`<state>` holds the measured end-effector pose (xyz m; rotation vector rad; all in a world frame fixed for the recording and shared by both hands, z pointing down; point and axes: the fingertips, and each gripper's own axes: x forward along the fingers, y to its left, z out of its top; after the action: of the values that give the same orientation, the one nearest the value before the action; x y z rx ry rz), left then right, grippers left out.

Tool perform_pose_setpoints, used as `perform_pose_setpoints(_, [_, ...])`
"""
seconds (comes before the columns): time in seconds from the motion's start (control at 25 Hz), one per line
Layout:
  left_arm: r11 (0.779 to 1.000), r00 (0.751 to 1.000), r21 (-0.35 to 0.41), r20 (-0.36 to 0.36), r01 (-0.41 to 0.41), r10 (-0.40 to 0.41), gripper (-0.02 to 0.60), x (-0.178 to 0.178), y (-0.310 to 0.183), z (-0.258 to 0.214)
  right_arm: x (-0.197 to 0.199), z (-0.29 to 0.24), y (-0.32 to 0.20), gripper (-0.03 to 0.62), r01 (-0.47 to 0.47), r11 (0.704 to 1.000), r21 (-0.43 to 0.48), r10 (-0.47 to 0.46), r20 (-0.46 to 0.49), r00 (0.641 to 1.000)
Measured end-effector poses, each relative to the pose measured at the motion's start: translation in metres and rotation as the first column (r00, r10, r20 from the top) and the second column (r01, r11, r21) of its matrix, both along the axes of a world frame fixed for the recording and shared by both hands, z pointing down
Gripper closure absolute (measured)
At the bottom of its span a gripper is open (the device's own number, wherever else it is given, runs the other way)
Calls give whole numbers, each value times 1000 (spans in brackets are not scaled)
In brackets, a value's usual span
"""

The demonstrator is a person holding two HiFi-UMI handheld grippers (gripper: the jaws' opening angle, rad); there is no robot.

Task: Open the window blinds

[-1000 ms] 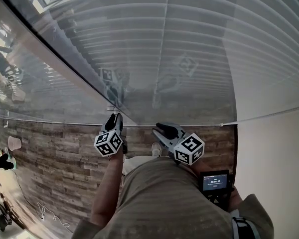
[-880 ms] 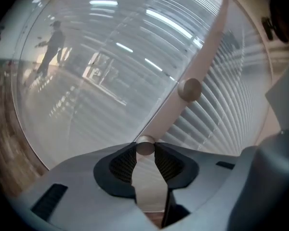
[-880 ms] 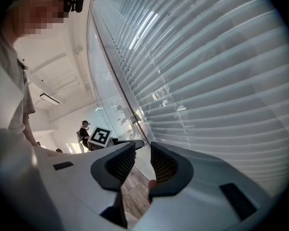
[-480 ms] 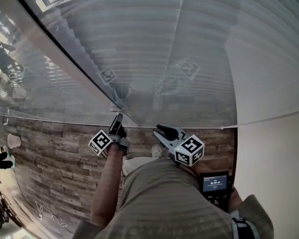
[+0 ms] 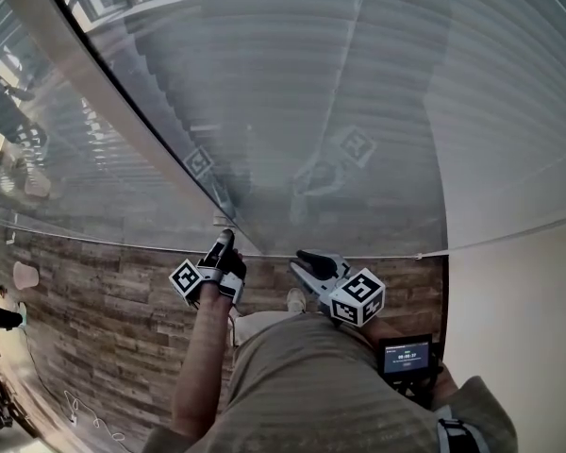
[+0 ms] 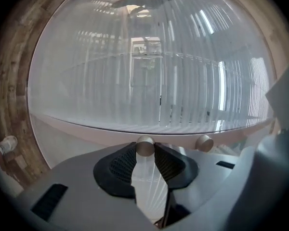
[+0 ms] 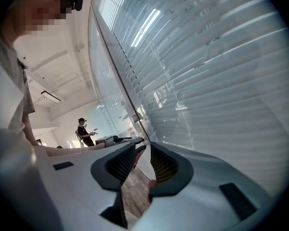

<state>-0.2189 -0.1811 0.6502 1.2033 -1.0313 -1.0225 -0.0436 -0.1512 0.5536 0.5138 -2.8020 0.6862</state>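
The ribbed black fingers (image 6: 123, 165) of the left gripper (image 6: 145, 152) are pinched at their very tips on a small round knob (image 6: 145, 146), smooth, pale and metallic-looking, at the lower middle of the left gripper view. Holding it end-on like this suits twisting it, which is probably how the slats get tilted. A second knob (image 6: 204, 142) of the same kind sits just to the right on the same pale frame rail (image 6: 86, 129), untouched (what it controls cannot be told from here). Beyond the rail, the blinds (image 6: 183, 81) fill most of the view: thin, flat, off-white slats packed closely behind glossy glass, with only slivers of light between them, so the opening looks barely begun. The right gripper (image 7: 142, 160) waits off to the side, its fingers (image 7: 164, 166) spread apart with nothing between them, only the grey-brown wood-plank floor (image 5: 104, 328) showing through the gap. Its marker cube (image 5: 358, 296) sits at the lower middle of the head view.
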Motion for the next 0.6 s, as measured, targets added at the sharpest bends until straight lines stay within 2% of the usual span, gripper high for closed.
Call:
perform_pose_setpoints(0.08, [1000, 994, 5, -109, 11, -10, 449, 0, 0, 3, 1, 1, 1, 488, 1, 1000, -1, -1, 0, 1000])
perform_pose_setpoints(0.2, [999, 970, 33, -241, 30, -21, 449, 1, -1, 6, 2, 1, 2, 487, 2, 1000, 1, -2, -1, 1000])
perform_pose_setpoints(0.28, [998, 962, 44, -272, 43, -30, 449, 0, -1, 8, 2, 2, 3, 488, 5, 1000, 3, -5, -4, 1000])
perform_pose_setpoints(0.32, [998, 964, 43, -263, 47, -34, 449, -1, -1, 9, 2, 2, 3, 488, 6, 1000, 4, -6, -4, 1000])
perform_pose_setpoints(0.36, [998, 972, 40, -231, 48, -37, 449, -2, -2, 9, 1, 2, 2, 488, 6, 1000, 5, -6, -5, 1000])
perform_pose_setpoints(0.4, [998, 985, 38, -170, 44, -37, 449, -4, -3, 7, 1, 2, 2, 488, 6, 1000, 6, -6, -6, 1000])
perform_pose_setpoints(0.48, [999, 999, 44, 30, 13, -14, 443, -7, -7, 0, 0, 2, 1, 487, 4, 1000, 6, -4, -6, 1000])
perform_pose_setpoints(0.52, [999, 988, 42, 156, -20, 13, 403, -6, -7, -2, 0, 2, 1, 488, 3, 1000, 5, -3, -7, 1000])
perform_pose_setpoints(0.56, [998, 954, 20, 296, -58, 49, 377, -6, -6, -2, 1, 3, 1, 487, 3, 1000, 2, -3, -7, 1000])
perform_pose_setpoints(0.6, [996, 891, -26, 444, -90, 92, 377, -5, -3, 2, 2, 5, 1, 487, 1, 1000, -1, -1, -6, 1000])
